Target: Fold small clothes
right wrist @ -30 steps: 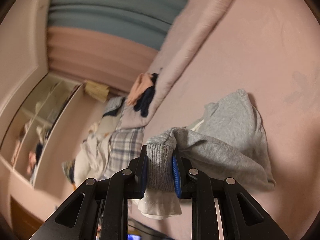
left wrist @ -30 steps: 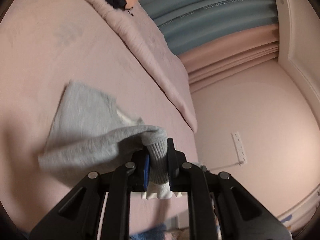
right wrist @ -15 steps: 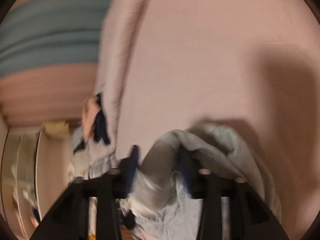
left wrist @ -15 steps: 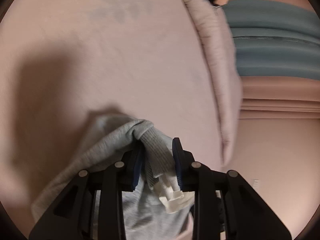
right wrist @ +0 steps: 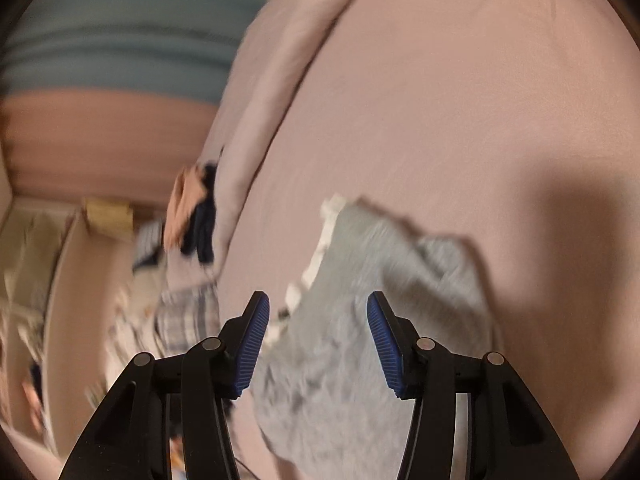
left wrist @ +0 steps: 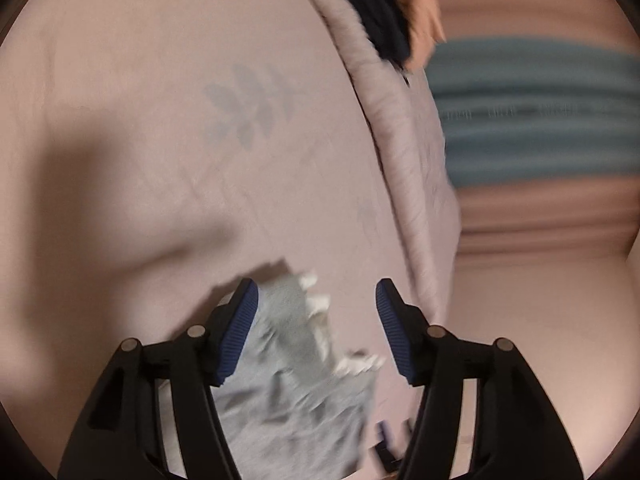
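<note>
A small grey garment [left wrist: 288, 392] with white trim lies on the pink bed sheet [left wrist: 160, 120], under and between the jaws of my left gripper [left wrist: 316, 292], which is open and holds nothing. In the right wrist view the same grey garment [right wrist: 360, 320] lies crumpled on the sheet [right wrist: 460, 100] below my right gripper [right wrist: 318, 304], which is also open and empty. Both views are blurred by motion.
A rolled pink duvet [left wrist: 400, 140] runs along the bed's far edge, with a dark navy and peach clothes pile [left wrist: 384, 12] on it. The pile also shows in the right wrist view [right wrist: 196, 216], beside plaid cloth [right wrist: 184, 320]. Blue and pink curtains [left wrist: 540, 112] hang behind.
Both grippers were shut on the garment's grey cuffed edge and have opened. The garment has dropped onto the sheet. Both grippers swung over the bed.
</note>
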